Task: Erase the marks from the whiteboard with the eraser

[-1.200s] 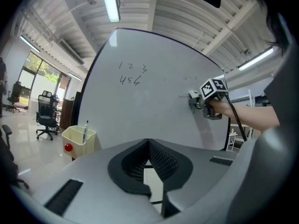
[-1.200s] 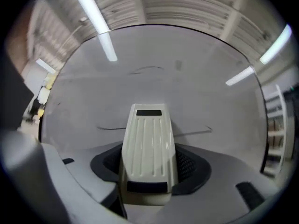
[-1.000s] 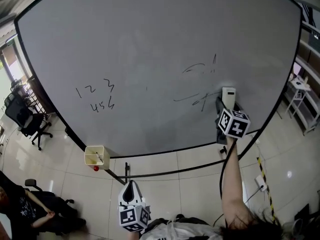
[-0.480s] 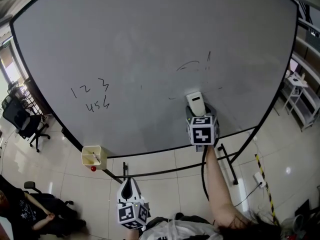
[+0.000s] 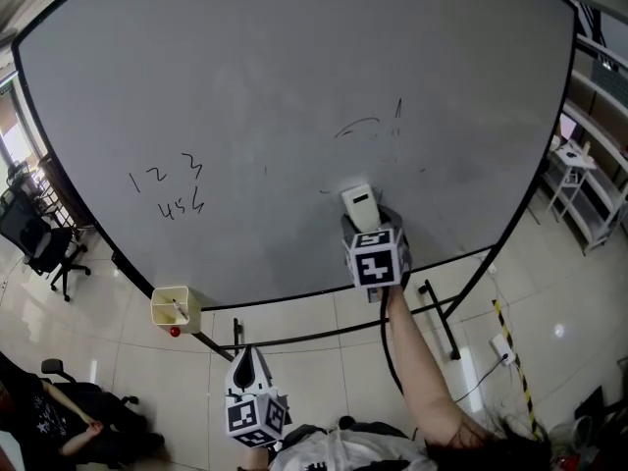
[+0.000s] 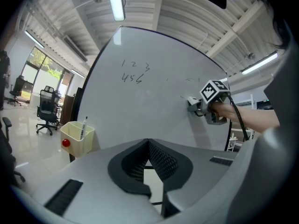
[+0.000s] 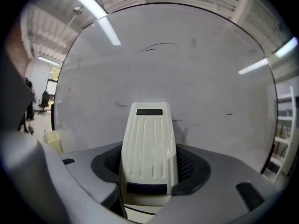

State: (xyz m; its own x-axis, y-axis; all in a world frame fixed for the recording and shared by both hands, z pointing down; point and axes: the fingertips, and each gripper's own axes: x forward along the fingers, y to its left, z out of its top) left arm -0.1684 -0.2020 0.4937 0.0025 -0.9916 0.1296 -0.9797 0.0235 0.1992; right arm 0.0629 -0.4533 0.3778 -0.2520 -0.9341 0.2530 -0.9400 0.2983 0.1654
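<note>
Right gripper [image 5: 367,232] shifted left along whiteboard [image 5: 245,77] since a second ago; low strokes mostly gone. Arm outstretched, jaws clamped on eraser [image 5: 359,206], its face against the board. Arc marks [image 5: 368,128] sit above those jaws. Left gripper [image 5: 251,369] held low, jaws together, empty. Bin [image 5: 157,312] up-left of them holds marker [image 5: 178,309].
</note>
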